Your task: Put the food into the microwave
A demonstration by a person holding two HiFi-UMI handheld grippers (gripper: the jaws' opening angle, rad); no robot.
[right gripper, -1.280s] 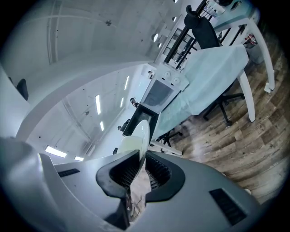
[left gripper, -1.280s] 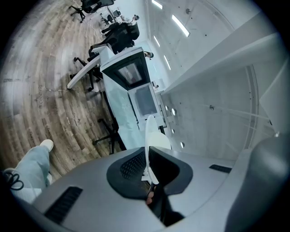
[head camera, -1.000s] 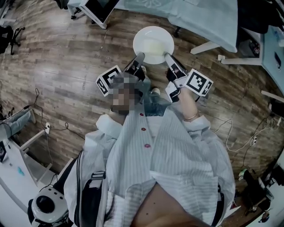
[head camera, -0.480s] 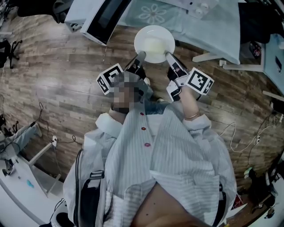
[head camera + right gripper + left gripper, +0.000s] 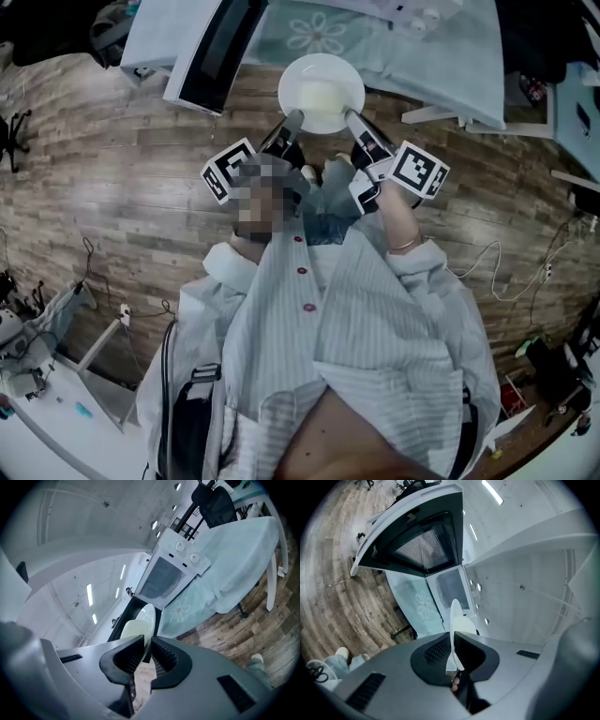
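Wood-plank floor (image 5: 112, 187) runs beneath a table under a pale blue flower-print cloth (image 5: 422, 56), which carries the white microwave oven. Only the microwave's dark-glazed door (image 5: 211, 52), swung open to the left, shows clearly in the head view. The round white plate (image 5: 292, 80) of pale yellowish food (image 5: 322, 97) is held level just short of the table edge, the left gripper (image 5: 292, 122) and right gripper (image 5: 353, 119) clamped on opposite sides of its rim. In the left gripper view the jaws are closed on the plate, seen edge-on (image 5: 454, 616), with the open door (image 5: 422, 545) ahead and up-left and the oven body (image 5: 450, 588) directly beyond. In the right gripper view the jaws likewise pinch the rim (image 5: 149, 613), with the two-knob oven front (image 5: 171, 576) straight ahead. Judgement: the cavity lies forward of both grippers, neither being nearer, so a straight level advance is required.
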